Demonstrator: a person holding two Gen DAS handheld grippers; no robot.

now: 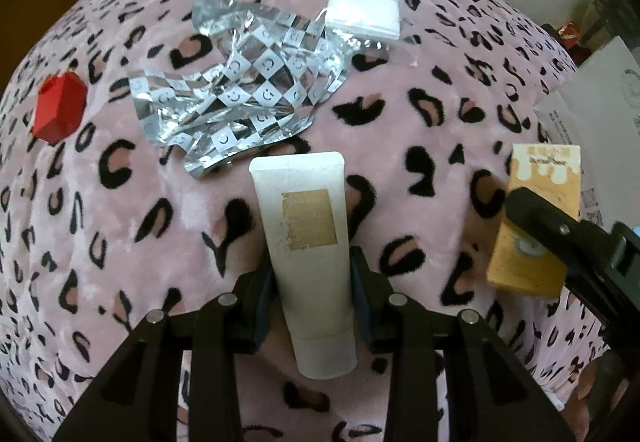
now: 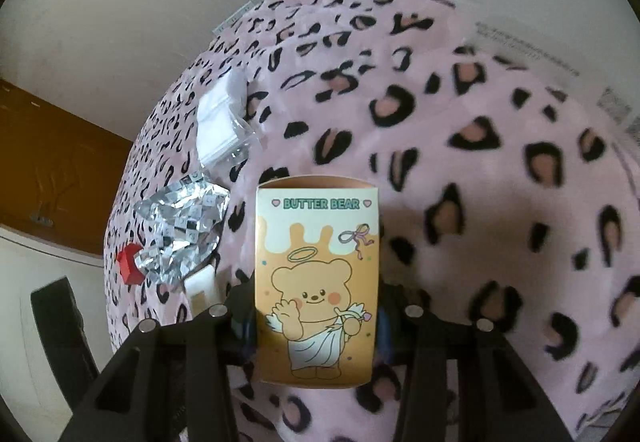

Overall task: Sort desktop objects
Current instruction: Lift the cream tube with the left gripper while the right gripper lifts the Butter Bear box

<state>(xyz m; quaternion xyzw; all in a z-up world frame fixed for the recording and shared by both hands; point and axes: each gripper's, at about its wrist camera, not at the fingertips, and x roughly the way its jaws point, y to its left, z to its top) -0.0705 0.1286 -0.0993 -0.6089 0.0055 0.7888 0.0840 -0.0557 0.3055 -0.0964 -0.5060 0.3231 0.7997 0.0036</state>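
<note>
**Tube and Box Gripped Over Blanket**

Cream tube [image 1: 308, 262], worn tan label, clamped between left gripper [image 1: 312, 294] jaws above blanket [image 1: 400, 145] centre. Orange "BUTTER BEAR" box [image 2: 316, 282], cartoon bear print, clamped in right gripper [image 2: 316, 326] near blanket's right edge. Pink leopard-print plush. Resting farther back: crumpled checkered foil [image 1: 236, 93], white packet [image 1: 364, 3], red block [image 1: 60, 107] at left edge. White wall [image 2: 120, 1] behind.

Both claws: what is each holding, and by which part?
Left claw grips the cream tube near its cap end; right claw grips the Butter Bear box by its lower sides.
</note>
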